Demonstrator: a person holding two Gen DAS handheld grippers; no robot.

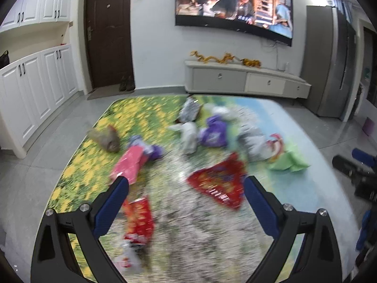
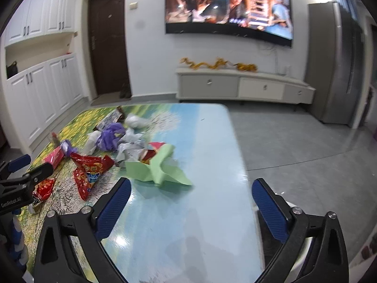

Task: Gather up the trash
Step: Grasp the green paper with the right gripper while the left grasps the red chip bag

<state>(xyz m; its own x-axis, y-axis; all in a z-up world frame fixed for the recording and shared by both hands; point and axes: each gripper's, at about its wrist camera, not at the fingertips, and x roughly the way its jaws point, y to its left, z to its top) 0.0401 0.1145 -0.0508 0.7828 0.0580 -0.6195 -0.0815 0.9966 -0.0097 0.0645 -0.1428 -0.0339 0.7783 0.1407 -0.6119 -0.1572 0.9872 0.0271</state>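
Trash lies scattered on a table (image 1: 212,247) with a flower-and-sky print. In the left wrist view my left gripper (image 1: 186,184) is open above the table, with a red snack wrapper (image 1: 219,185) just ahead between its fingers and another red wrapper (image 1: 139,219) by the left finger. Further off lie a pink packet (image 1: 128,165), purple bags (image 1: 213,133), white crumpled bags (image 1: 189,135) and green paper (image 1: 288,161). In the right wrist view my right gripper (image 2: 190,187) is open over bare table (image 2: 183,224), with the green paper (image 2: 162,168) just ahead and the red wrapper (image 2: 90,172) to its left.
A low TV cabinet (image 1: 247,80) stands under a wall-mounted television (image 1: 233,7). White cupboards (image 1: 35,89) line the left wall beside a dark door (image 1: 109,33). A grey fridge (image 2: 337,63) stands at the right. The table's right edge (image 2: 240,160) drops to a grey tiled floor.
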